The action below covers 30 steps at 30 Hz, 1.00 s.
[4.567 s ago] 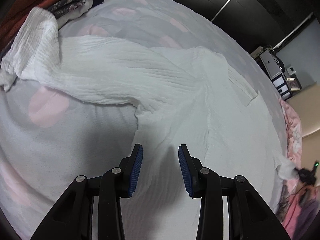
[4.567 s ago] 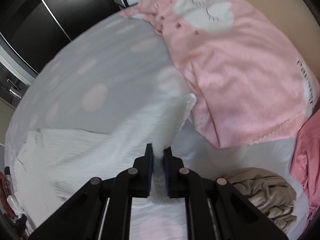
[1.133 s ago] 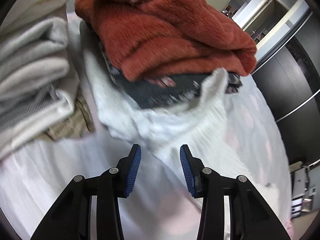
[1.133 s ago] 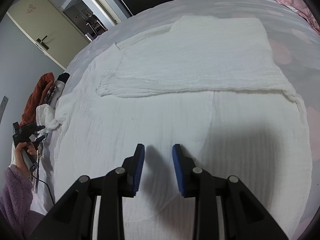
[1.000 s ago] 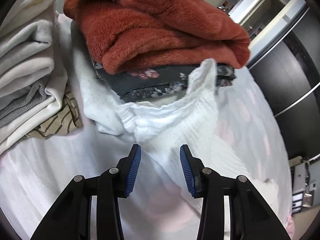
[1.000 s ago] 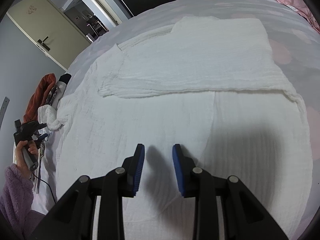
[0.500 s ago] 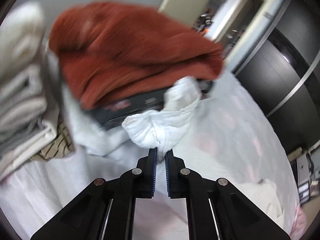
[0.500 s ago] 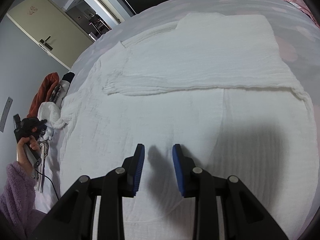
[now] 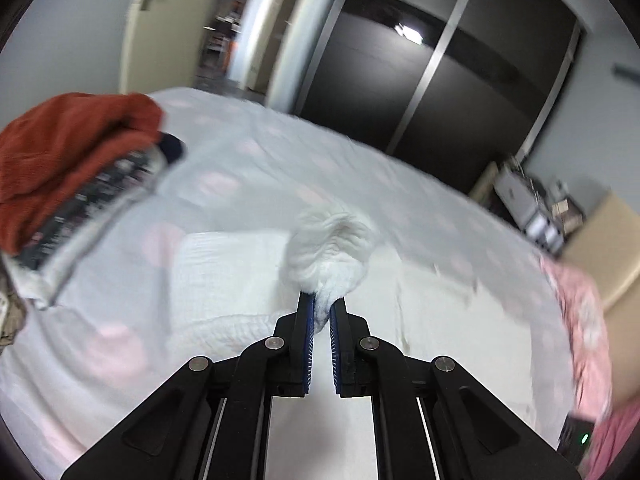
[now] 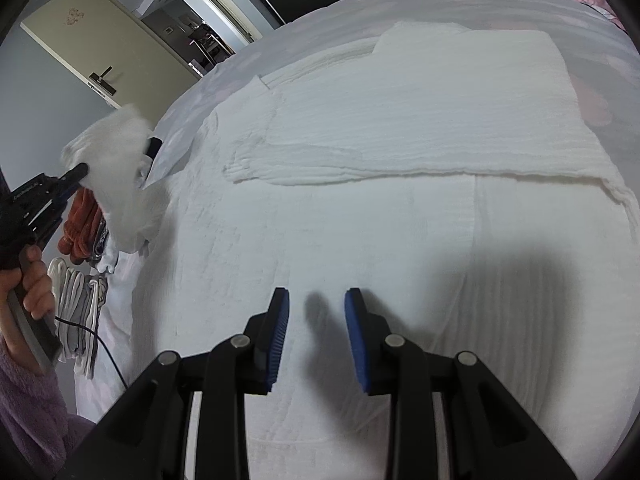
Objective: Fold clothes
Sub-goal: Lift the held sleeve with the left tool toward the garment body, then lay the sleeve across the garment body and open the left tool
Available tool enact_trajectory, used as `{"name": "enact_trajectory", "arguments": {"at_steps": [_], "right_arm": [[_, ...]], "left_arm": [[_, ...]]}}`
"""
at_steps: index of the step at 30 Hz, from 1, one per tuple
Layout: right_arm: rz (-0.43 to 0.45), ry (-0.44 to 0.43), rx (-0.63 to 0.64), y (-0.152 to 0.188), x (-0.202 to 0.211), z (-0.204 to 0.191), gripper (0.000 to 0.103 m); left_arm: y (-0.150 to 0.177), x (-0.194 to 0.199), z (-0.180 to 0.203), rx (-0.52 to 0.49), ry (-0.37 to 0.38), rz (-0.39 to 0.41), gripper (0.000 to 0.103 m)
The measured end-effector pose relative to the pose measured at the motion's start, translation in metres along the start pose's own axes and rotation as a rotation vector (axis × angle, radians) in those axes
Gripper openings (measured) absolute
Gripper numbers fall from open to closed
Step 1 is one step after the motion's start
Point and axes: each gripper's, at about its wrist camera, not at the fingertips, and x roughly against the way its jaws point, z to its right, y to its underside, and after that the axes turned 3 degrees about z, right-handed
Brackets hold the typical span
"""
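Observation:
A large white crinkled garment (image 10: 360, 220) lies spread on the bed, one sleeve (image 10: 432, 120) folded across its upper part. My left gripper (image 9: 321, 312) is shut on the bunched end of the other white sleeve (image 9: 330, 240) and holds it lifted above the bed. In the right wrist view that lifted sleeve (image 10: 120, 184) hangs at the far left from the left gripper (image 10: 76, 174). My right gripper (image 10: 316, 312) is open and empty, hovering low over the garment's lower body.
A stack of folded clothes topped by a rust-red fleece (image 9: 60, 152) sits at the bed's left edge, with grey and white folded items (image 10: 80, 300) beside it. A pink duvet (image 9: 588, 328) lies at the right. Dark wardrobe doors (image 9: 440, 92) stand beyond the bed.
My left gripper closed on the sleeve end beside the clothes stack, then lifted it and swung right, away from the stack. My right gripper stayed open over the garment.

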Motion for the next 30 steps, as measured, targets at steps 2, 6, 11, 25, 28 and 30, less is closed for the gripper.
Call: {"name": "enact_trajectory", "arguments": {"at_steps": [2,6,11,25,28,30], "right_arm": [[-0.002,-0.003,-0.002,-0.001,0.000,0.001,0.028],[-0.003,-0.014,-0.017,-0.002,0.000,0.004,0.028],[-0.019,-0.024,-0.031,-0.003,-0.006,0.005,0.028],[-0.028,-0.015,-0.007,-0.003,-0.011,0.003,0.028],[-0.027,-0.016,-0.007,-0.003,-0.011,0.003,0.028],[-0.028,-0.019,-0.008,-0.003,-0.011,0.003,0.028]], "left_arm": [[0.015,-0.001,0.014,-0.030,-0.001,-0.036,0.008],[0.022,-0.001,0.007,-0.001,-0.020,-0.056,0.008],[0.012,0.005,-0.044,0.148,-0.042,-0.040,0.008],[0.005,0.019,-0.093,0.328,0.035,0.026,0.008],[0.004,0.021,-0.065,0.262,0.069,0.018,0.008],[0.003,0.022,-0.048,0.196,0.021,0.011,0.008]]}}
